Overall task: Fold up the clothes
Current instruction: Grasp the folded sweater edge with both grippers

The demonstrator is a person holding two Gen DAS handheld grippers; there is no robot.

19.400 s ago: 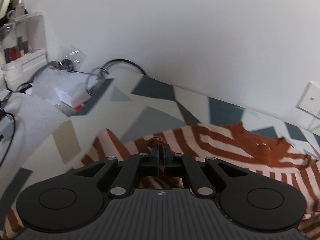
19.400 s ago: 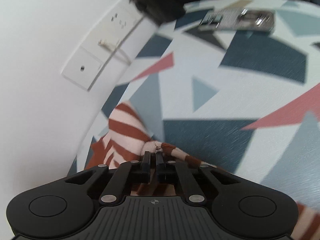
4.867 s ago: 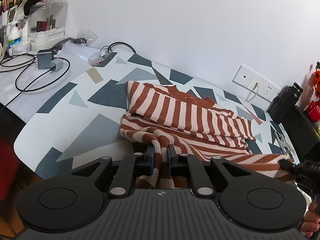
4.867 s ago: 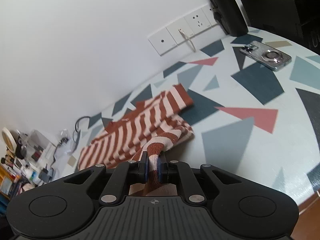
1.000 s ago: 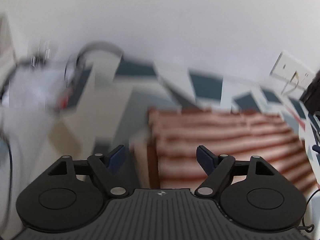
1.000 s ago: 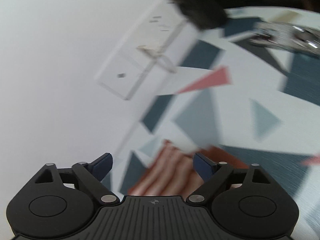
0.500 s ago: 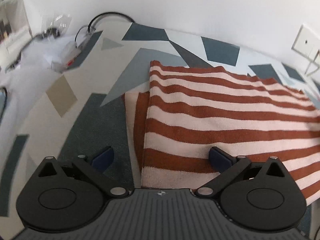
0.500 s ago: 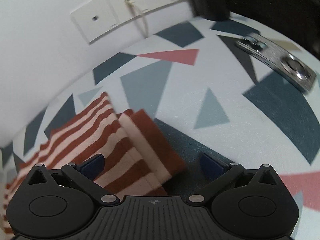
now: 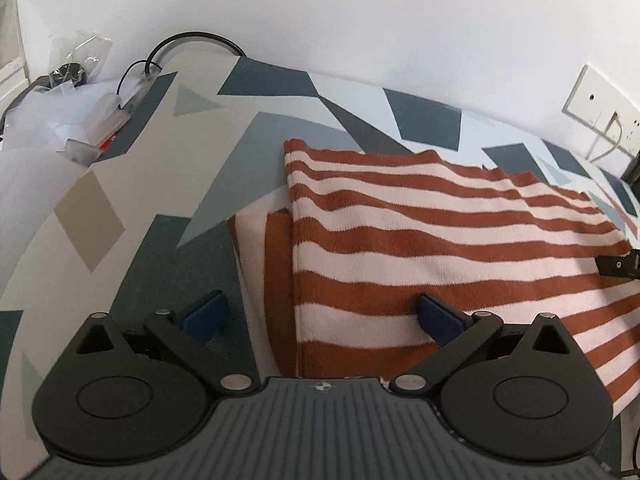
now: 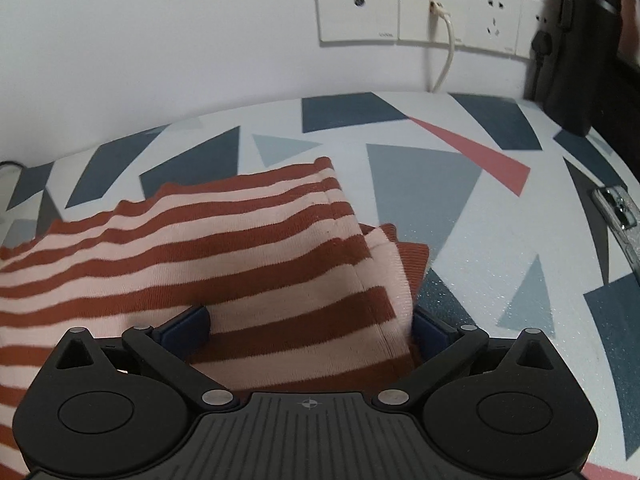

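A rust-and-pink striped sweater (image 9: 420,236) lies folded flat on the patterned table (image 9: 120,184). My left gripper (image 9: 320,314) stands open over the sweater's left end, one pad on bare tabletop and the other over the stripes. In the right wrist view the same sweater (image 10: 224,240) fills the lower left. My right gripper (image 10: 308,326) is open and straddles its right end, where folded layers stack at the edge. Neither gripper holds any cloth. A black part of the right gripper (image 9: 618,265) shows at the left wrist view's right edge.
Wall sockets (image 10: 400,8) with a white cable (image 10: 444,56) sit behind the table. A black bottle (image 10: 580,48) stands at the far right and a phone (image 10: 618,216) lies near the right edge. Plastic bags (image 9: 80,112) and a black cable (image 9: 192,38) crowd the left.
Both grippers have come lower and closer over the sweater's two ends since half a second ago. Five seconds ago both were shut on cloth; now both are open.
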